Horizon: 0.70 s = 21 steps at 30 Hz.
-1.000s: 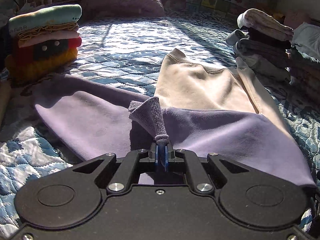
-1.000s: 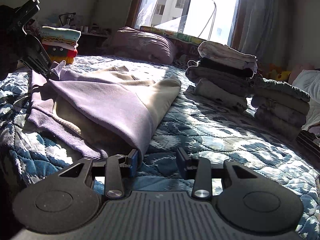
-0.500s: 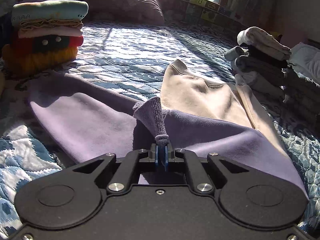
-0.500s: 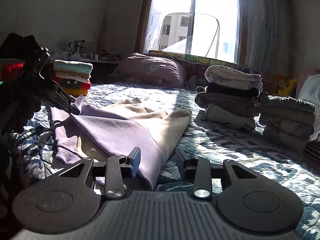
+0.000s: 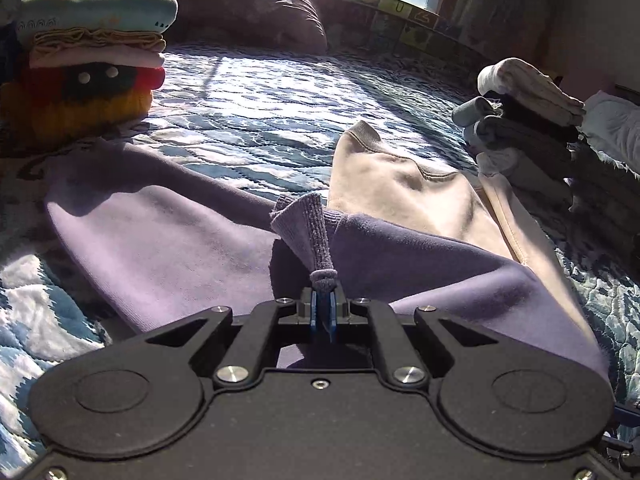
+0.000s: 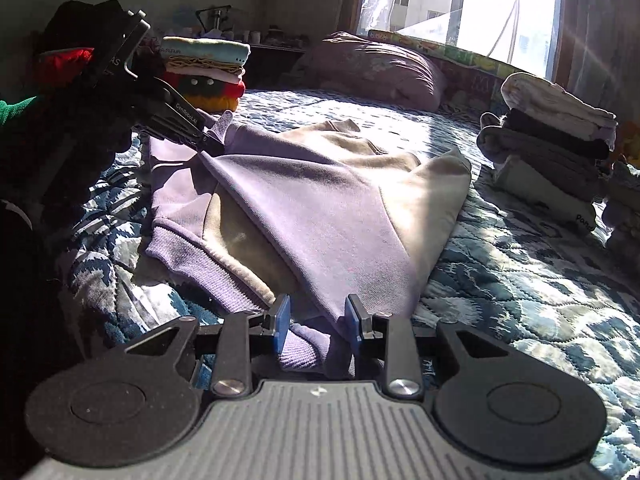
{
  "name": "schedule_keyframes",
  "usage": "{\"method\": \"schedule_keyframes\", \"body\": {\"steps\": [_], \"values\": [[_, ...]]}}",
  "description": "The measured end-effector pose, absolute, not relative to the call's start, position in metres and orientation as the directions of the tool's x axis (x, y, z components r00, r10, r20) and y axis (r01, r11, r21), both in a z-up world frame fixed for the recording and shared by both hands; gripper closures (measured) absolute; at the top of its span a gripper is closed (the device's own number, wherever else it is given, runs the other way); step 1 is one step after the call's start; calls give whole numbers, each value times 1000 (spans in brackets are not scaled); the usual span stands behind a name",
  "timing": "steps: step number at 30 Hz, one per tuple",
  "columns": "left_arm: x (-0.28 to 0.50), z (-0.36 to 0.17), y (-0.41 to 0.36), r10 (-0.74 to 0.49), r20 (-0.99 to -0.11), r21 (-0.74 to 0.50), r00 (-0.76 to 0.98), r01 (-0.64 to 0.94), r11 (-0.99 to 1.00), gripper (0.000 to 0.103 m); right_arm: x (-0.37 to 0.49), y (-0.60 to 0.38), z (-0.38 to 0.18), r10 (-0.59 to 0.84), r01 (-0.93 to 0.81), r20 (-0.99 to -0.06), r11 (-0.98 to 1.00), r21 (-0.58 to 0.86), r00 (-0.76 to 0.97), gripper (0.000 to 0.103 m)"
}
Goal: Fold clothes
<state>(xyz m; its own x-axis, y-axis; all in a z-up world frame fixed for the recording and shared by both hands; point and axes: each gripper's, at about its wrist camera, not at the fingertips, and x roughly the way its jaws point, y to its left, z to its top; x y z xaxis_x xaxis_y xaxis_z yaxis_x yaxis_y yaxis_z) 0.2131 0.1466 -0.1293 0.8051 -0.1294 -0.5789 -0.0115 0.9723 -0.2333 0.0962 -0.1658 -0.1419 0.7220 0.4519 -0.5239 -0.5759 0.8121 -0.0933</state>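
A quilted bed fills both views, with a stack of folded clothes at two o'clock in the right wrist view and another stack at ten o'clock in the left. The lilac-and-cream sweatshirt lies across the middle of the bed, partly folded. Its sleeve cuff is clamped in the left gripper and held up off the garment. The right gripper is spread wide, straddling a ribbed cuff at six o'clock without pinching it. The sleeve fold seems underway; next, the right fingers likely must close on that cuff and carry it across.
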Motion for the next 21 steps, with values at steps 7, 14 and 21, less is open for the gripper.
{"method": "schedule_keyframes", "body": {"steps": [7,14,21], "values": [[212,-130,149,-131,-571,-257,810,-25,966,98,125,-171,-118,472,-534,-403,844,-51,784,71],[202,-105,135,25,-604,-87,796,-97,991,81,146,-157,-125,471,-578,-507,813,-67,722,70],[261,-63,53,-232,-548,-110,804,206,972,81,161,-157,-122,499,-573,-447,819,-37,742,69]]}}
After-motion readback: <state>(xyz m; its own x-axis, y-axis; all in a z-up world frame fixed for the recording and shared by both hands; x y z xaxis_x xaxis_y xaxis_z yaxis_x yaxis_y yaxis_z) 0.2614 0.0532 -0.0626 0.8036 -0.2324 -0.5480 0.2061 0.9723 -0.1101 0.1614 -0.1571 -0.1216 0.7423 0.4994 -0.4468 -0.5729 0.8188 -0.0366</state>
